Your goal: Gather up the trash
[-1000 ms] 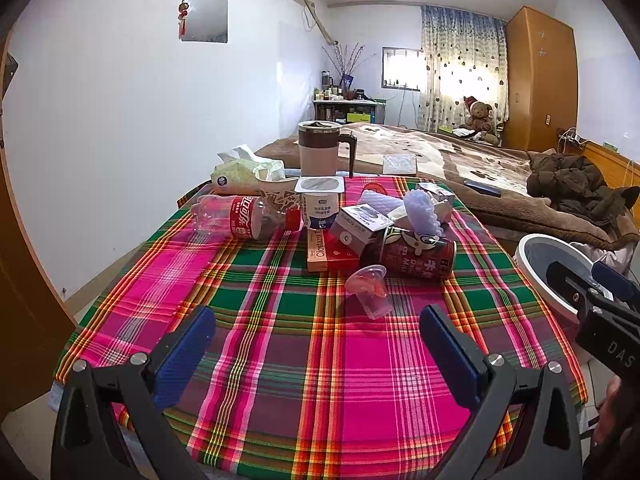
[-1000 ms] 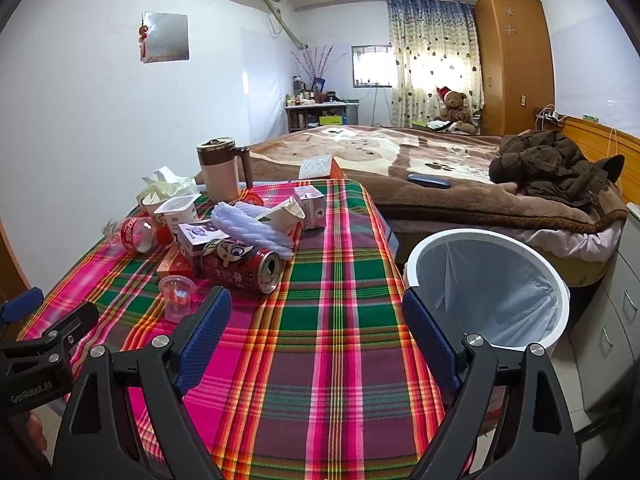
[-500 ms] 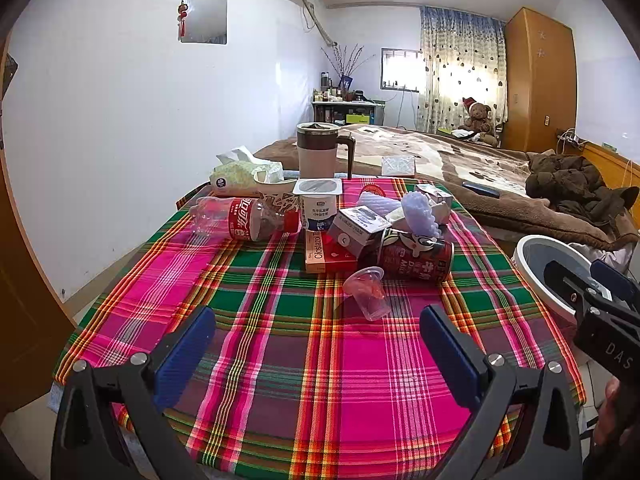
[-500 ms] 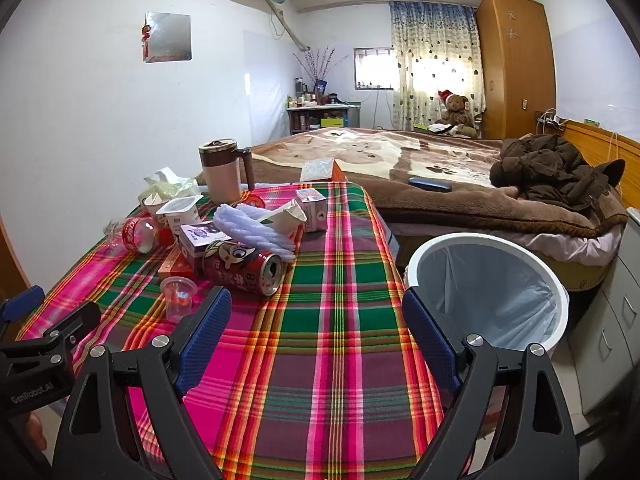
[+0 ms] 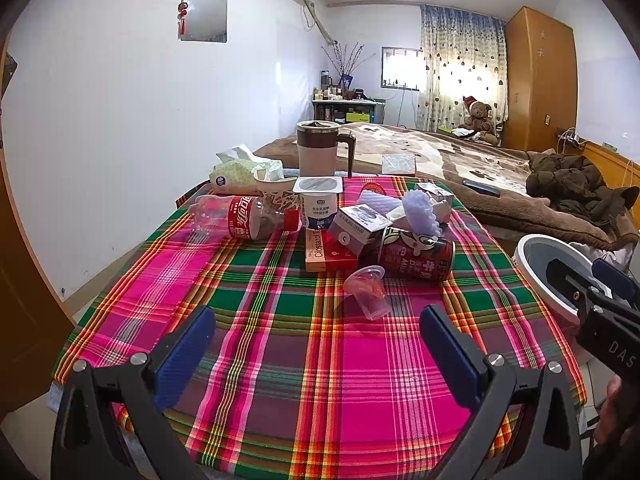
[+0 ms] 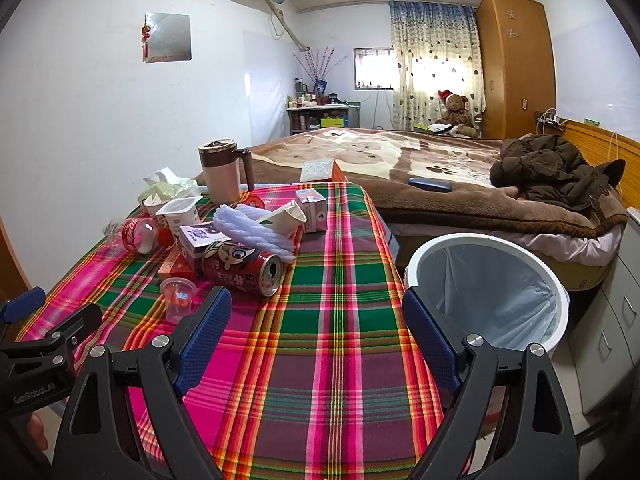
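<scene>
**Listener:** What is each claw doing?

**Me:** I am holding the left claw [image 5: 316, 344] and right claw [image 6: 316, 334] wide open, gripping nothing, above the plaid tabletop [image 5: 280, 360].

**Listener:** And the trash?

**Me:** Piled mid-tabletop. I judge I am approaching; the plastic cup [image 5: 368, 290] lies nearest, the bin [image 6: 486, 292] waiting beside.

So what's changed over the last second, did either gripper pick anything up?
No. Both the left gripper and right gripper have eased slightly toward the trash pile, jaws open and empty. The red can, clear cup and bin haven't moved.
</scene>
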The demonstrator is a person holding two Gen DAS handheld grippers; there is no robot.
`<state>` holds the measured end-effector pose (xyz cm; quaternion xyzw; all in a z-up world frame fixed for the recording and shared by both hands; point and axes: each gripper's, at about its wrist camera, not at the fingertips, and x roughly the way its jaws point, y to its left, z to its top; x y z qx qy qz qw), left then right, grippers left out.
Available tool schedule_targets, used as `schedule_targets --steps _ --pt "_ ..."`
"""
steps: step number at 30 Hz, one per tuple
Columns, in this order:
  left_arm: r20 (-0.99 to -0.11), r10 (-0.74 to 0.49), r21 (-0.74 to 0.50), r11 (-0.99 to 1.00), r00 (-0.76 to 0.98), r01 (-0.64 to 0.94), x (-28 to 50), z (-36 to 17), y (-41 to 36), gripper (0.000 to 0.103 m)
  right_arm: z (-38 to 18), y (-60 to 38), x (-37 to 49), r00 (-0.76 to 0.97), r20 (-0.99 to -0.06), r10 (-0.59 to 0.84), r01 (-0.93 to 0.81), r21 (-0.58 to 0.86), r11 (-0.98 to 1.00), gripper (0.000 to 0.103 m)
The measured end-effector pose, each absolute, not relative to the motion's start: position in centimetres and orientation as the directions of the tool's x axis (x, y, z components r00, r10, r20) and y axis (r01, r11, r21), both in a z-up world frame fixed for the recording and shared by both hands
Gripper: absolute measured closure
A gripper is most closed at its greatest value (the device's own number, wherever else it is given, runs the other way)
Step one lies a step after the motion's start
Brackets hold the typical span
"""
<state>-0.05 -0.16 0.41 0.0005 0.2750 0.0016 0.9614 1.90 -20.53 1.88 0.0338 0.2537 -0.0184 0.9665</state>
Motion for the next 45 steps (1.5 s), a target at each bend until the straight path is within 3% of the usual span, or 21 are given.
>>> schedule_targets --steps 27,36,41,45 --pt "-0.553 0.005 0.015 1.0 0.833 0.004 2.0 -0.2 -0.5 0.0 1.6 -21.0 3.5 0.868 -0.496 -0.021 0.053 0.05 0.997 0.014" --pt "-0.626 -0.105 -0.064 0.994 0.773 0.083 5.2 -2.1 -1.1 0.0 2.1 -21.8 7.2 0.878 -0.476 0.044 -0.022 0.05 0.998 0.014" --pt "-0.66 -0.125 -0.076 0.992 0.74 0.101 6.7 -3.4 -1.7 0.005 1.2 -21.4 10.0 0.852 -0.512 0.111 -0.084 0.076 0.994 0.014" --pt "-0.692 -0.149 -0.096 0.989 0.706 0.115 7.8 -4.6 -1.8 0.02 0.9 -20.4 11.3 0.84 -0.514 0.177 -0.162 0.074 0.984 0.019"
